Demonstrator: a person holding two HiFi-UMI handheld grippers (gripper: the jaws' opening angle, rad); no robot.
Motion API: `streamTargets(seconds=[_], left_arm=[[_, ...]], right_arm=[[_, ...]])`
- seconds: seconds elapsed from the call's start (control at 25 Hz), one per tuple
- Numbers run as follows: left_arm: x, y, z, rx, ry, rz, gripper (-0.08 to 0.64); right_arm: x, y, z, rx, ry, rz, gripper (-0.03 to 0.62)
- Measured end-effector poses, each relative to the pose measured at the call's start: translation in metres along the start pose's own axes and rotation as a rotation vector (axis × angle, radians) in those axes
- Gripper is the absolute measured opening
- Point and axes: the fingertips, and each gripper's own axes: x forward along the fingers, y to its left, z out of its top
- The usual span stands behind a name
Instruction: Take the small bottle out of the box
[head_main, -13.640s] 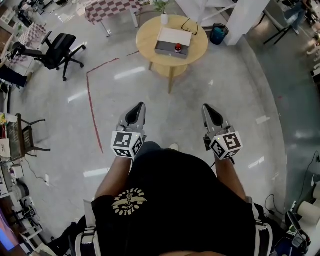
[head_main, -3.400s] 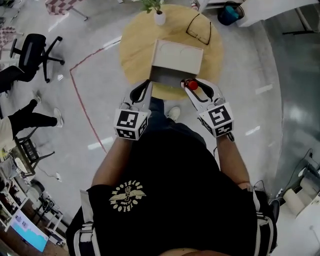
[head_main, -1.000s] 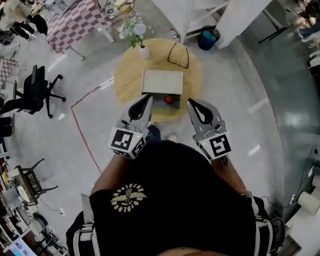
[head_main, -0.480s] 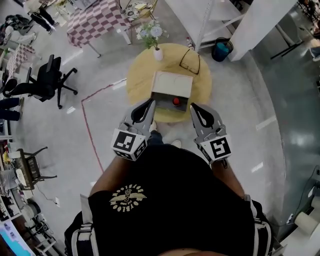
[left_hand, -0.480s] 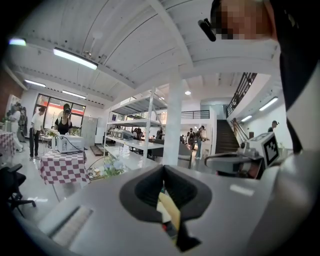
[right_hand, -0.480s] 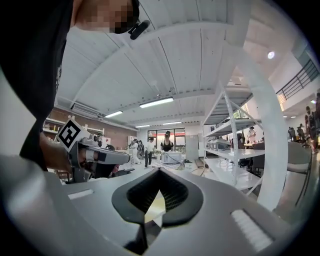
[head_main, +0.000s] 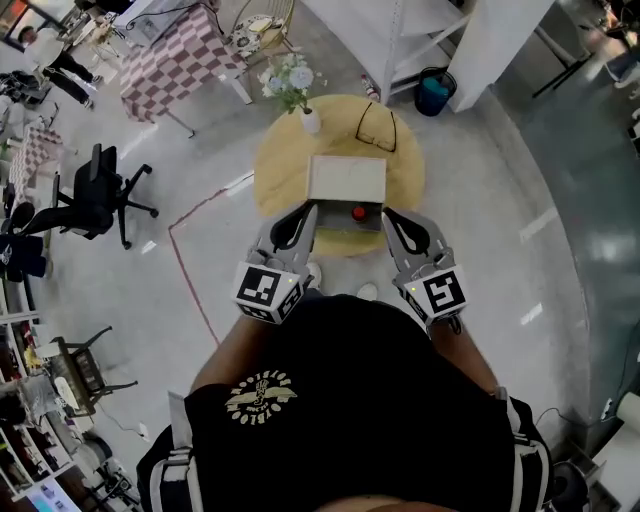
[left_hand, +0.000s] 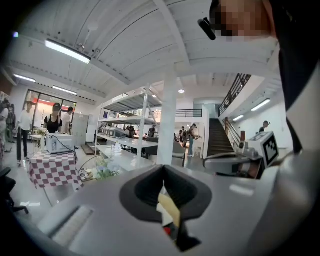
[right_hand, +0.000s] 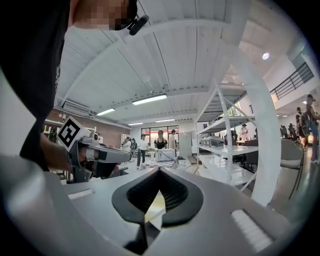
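Here we are holding both tools low in front of the black shirt (head_main: 350, 400), close to the body, and we are judging this as a pause at the table's edge and not yet a reach. The left gripper (head_main: 303, 215) is pointing forward with its jaws pressed together and nothing between them; through the thin slit its own view is showing only a sliver of wood and a fleck of red beyond. The right gripper (head_main: 389, 214) is matching it, jaws fully together and empty. Their tips are flanking the near side of the box (head_main: 346, 180), one at each front corner, apart from it as far as we can tell, which is probably lining us up squarely on the opening. The white lid is lying open away from us, and the small bottle (head_main: 358, 212), its red cap upward, is sitting in the grey tray toward the near right, nearer the right tool, so that one is looking the likelier to open and take it. The box is resting on the round wooden table (head_main: 275, 175); farther back on it, a vase of flowers (head_main: 309, 120) and a pair of spectacles (head_main: 376, 125) are standing well clear of our path.
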Motion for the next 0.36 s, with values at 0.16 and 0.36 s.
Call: streamTargets(seconds=[0.16, 0.36], left_arm=[[0.005, 0.033, 0.004, 0.017, 0.006, -0.037, 0.0], [0.006, 0.088, -0.001, 0.005, 0.016, -0.06, 0.0]], right_arm=[[0.031, 0.001, 0.01, 0.009, 0.027, -0.06, 0.006], [0.084, 0.013, 0.021, -0.006, 0.019, -0.089, 0.006]])
